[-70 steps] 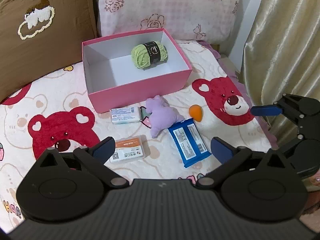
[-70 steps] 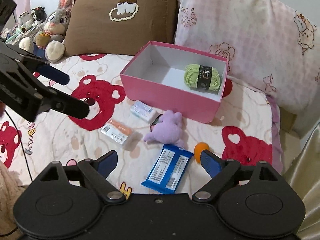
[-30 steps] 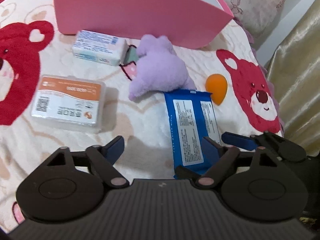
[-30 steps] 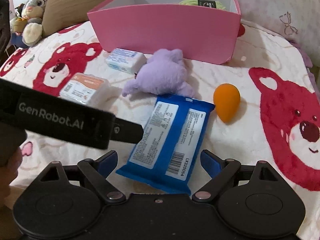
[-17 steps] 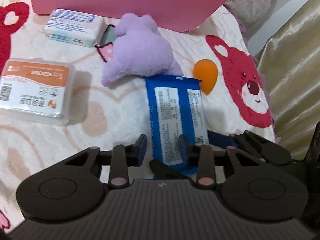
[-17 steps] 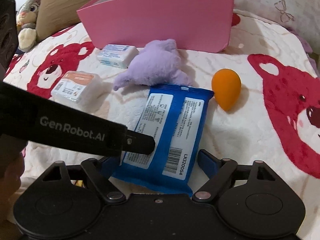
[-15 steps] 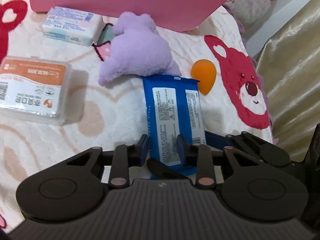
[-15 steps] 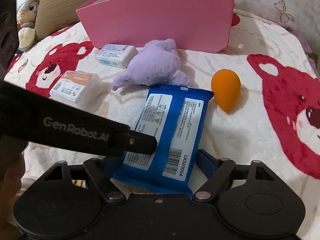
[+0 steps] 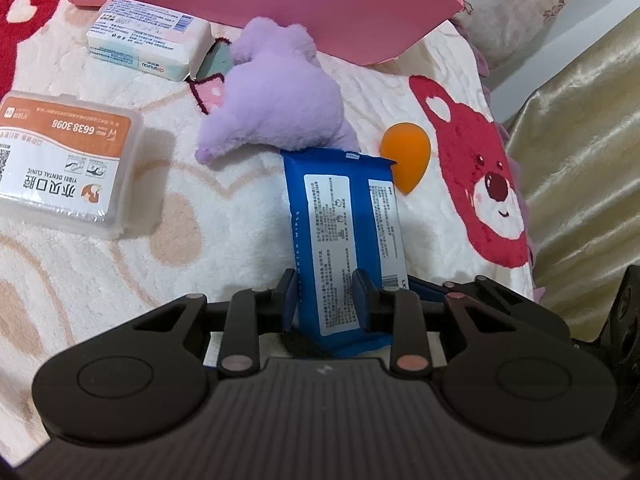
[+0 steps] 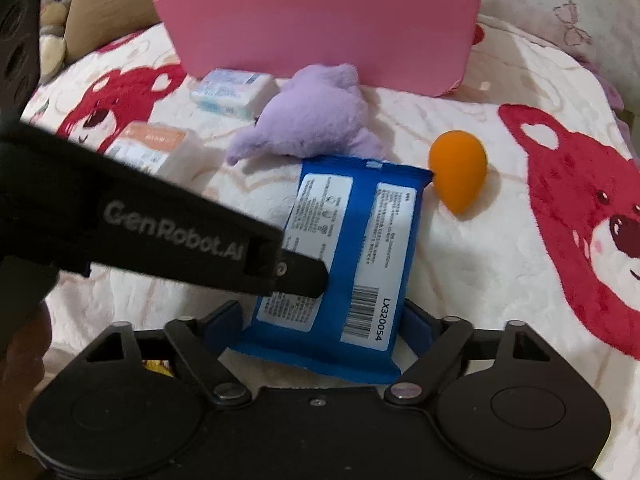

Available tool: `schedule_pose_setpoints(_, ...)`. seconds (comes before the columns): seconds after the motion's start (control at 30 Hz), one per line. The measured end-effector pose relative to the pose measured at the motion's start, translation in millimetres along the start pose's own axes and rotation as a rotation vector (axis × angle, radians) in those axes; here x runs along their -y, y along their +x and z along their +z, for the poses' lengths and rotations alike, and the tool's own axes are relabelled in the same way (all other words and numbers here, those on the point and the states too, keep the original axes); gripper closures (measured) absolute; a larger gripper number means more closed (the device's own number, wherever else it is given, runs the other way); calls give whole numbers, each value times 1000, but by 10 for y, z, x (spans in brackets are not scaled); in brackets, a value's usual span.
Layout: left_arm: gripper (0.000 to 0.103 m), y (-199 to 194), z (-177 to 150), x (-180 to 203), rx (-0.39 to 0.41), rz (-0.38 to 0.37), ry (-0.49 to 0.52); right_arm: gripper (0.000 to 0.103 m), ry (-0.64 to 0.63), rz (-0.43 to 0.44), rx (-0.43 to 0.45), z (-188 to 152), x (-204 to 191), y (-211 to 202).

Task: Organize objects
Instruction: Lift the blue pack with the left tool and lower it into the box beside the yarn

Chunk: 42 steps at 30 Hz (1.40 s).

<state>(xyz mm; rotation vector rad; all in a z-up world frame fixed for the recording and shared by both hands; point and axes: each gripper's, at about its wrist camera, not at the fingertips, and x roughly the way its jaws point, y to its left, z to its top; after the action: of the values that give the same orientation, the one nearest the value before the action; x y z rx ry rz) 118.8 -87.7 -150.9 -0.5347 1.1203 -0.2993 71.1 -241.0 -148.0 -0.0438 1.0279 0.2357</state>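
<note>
Left wrist: wipes pack [image 9: 344, 240] is pinched by left gripper [image 9: 325, 298] fingers; right gripper [image 10: 326, 326] fingers are spread wide, flanking pack's near end.

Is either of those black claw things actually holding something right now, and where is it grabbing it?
Yes. The left hand-held gripper is pinching the blue wipes pack across its near end. The right hand-held gripper straddles the same end, apparently not yet clamped.

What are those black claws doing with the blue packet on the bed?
A person is tidying with two tools. The left tool has pinched the near end of the blue packet. The right tool sits open around the same end. The purple toy, orange sponge and two small boxes wait outside the pink box.
</note>
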Motion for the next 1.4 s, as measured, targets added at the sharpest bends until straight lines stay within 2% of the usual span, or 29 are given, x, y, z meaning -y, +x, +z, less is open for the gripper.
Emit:
schedule_pose_setpoints(0.03,77,-8,0,4,-1,-5,-1,31,-2,-3,12,-4,7,-24)
schedule_pose_setpoints(0.13,78,-51,-14,44,0,-13,8,38,0,0,23,1,23,-86)
schedule_pose_setpoints(0.17,78,-69,-21,71,18,41,-33,38,4,1,27,3,27,-114)
schedule_pose_setpoints(0.2,78,-89,-29,106,20,45,-26,39,6,1,29,3,27,-136)
schedule_pose_setpoints(0.3,78,-181,-60,218,30,54,4,39,8,-2,32,-2,11,-245)
schedule_pose_setpoints(0.53,78,-523,-36,443,62,23,37,39,18,0,75,42,6,-643)
schedule_pose_setpoints(0.57,78,-577,-29,469,86,63,22,39,13,1,85,55,-5,-699)
schedule_pose_setpoints(0.67,78,-775,20,551,111,68,38,39,11,9,108,138,-57,-821)
schedule_pose_setpoints(0.77,78,-960,78,605,130,60,54,39,52,47,122,244,-53,-934)
schedule_pose_setpoints(0.97,78,-1295,270,676,183,79,66,40,41,93,173,483,-124,-1132)
schedule_pose_setpoints(1.23,78,-1676,661,678,249,112,52,41,-61,125,212,970,-297,-1204)
schedule_pose_setpoints(1.27,78,-1705,698,660,242,88,68,41,-69,134,219,1041,-308,-1202)
schedule_pose_setpoints(1.4,78,-1801,958,647,247,98,88,41,-88,161,248,1303,-342,-1163)
